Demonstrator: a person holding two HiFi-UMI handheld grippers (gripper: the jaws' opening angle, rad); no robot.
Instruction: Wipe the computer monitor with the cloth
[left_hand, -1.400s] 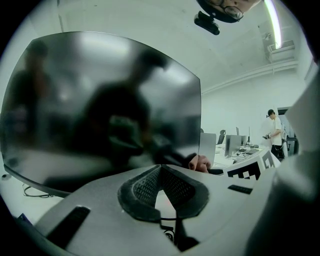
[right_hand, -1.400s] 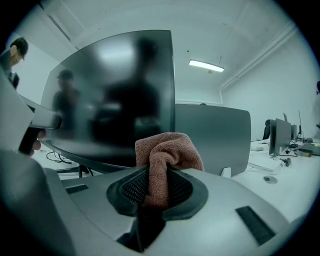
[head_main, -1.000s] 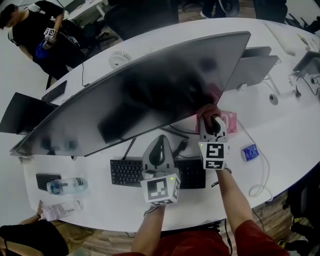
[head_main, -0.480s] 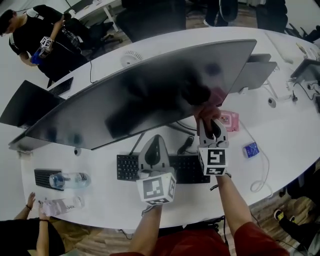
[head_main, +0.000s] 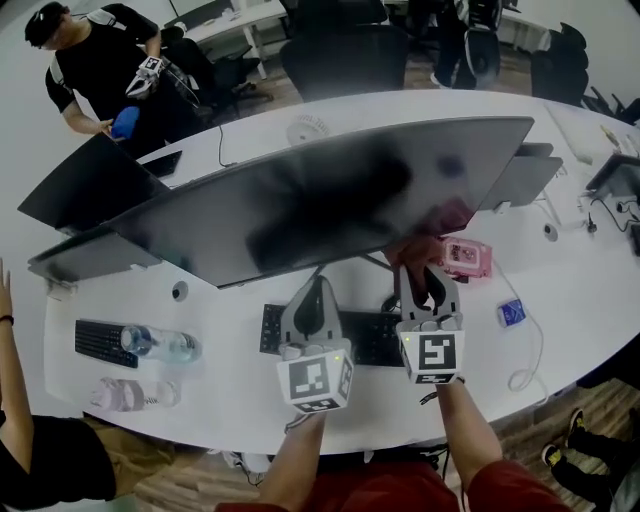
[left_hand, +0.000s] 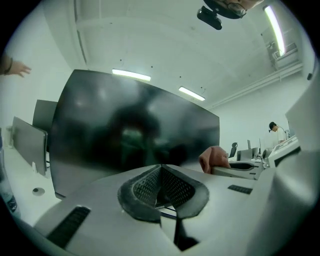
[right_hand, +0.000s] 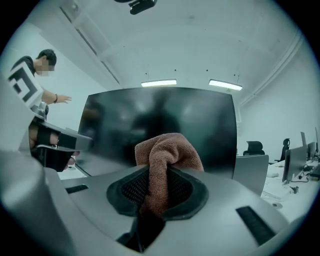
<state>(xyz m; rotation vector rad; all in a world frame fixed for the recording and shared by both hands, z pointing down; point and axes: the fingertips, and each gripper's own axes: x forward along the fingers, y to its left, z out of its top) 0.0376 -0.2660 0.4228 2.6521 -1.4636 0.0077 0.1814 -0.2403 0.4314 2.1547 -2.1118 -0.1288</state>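
Note:
A wide curved dark monitor (head_main: 330, 200) stands across the white table (head_main: 580, 290). My right gripper (head_main: 424, 268) is shut on a brownish-pink cloth (head_main: 408, 250), which bunches out past the jaws just below the screen's lower right edge. In the right gripper view the cloth (right_hand: 167, 150) sticks up in front of the monitor (right_hand: 200, 125); whether it touches the screen I cannot tell. My left gripper (head_main: 318, 285) is shut with nothing in it, left of the right one, over the keyboard. The left gripper view shows the monitor (left_hand: 135, 130) ahead and the cloth (left_hand: 215, 159) at right.
A black keyboard (head_main: 375, 340) lies under both grippers. A pink box (head_main: 466, 257), a blue packet (head_main: 512, 313) and a white cable (head_main: 530, 365) sit at right. A water bottle (head_main: 160, 344) and a small keyboard (head_main: 100, 340) are at left. A person (head_main: 100, 70) stands by another monitor (head_main: 90, 185).
The right gripper with the cloth has drawn back a little from the screen's lower edge toward me. The head view has shifted, and the person at the back left has moved.

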